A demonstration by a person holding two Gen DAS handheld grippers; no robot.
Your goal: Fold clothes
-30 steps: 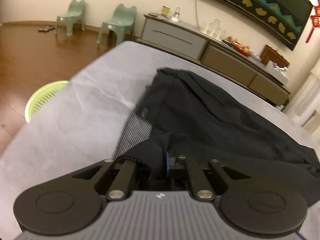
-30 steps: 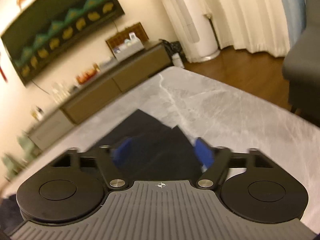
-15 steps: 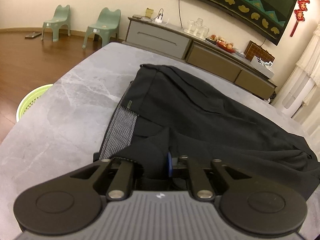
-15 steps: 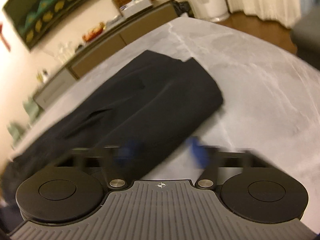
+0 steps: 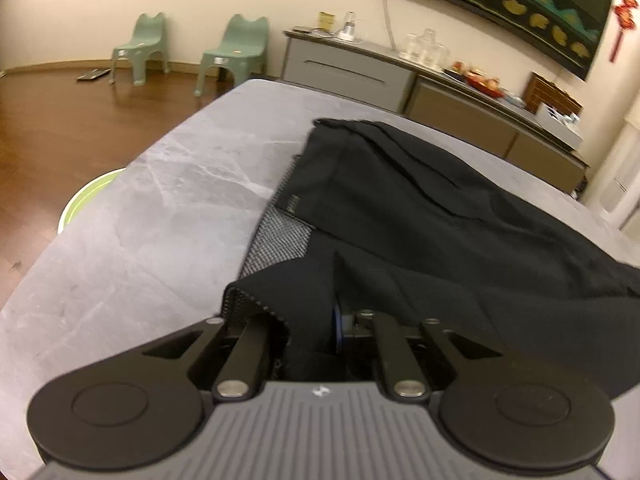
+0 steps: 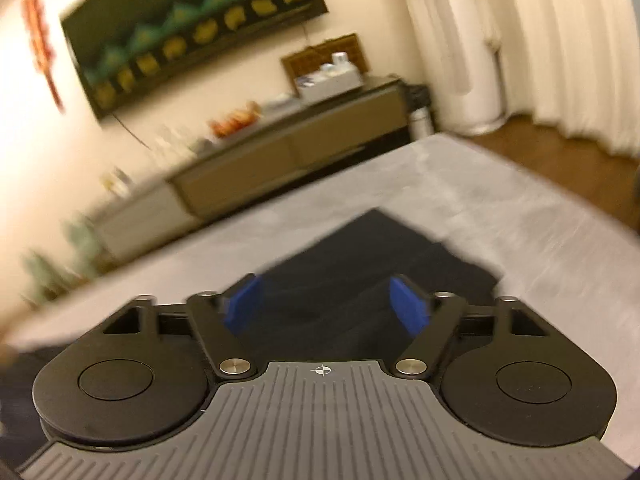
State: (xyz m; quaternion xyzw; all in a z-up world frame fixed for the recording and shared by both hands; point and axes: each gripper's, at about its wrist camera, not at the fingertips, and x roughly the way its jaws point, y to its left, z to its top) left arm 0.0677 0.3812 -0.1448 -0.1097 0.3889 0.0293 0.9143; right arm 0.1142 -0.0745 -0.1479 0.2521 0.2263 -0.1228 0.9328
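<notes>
My left gripper (image 5: 316, 316) is pinched tight on the waistband of the dark trousers (image 5: 420, 216), which lie stretched along the grey table (image 5: 160, 216). My right gripper (image 6: 324, 304) has just been opening; its jaws stand wide with the leg end (image 6: 384, 248) under and ahead of them, the pads pressing on nothing. I judge I'm mid-fold, one end held and the other not yet caught. Next I need to close the right pads (image 6: 408, 308) on the hem and carry it toward the waist.
</notes>
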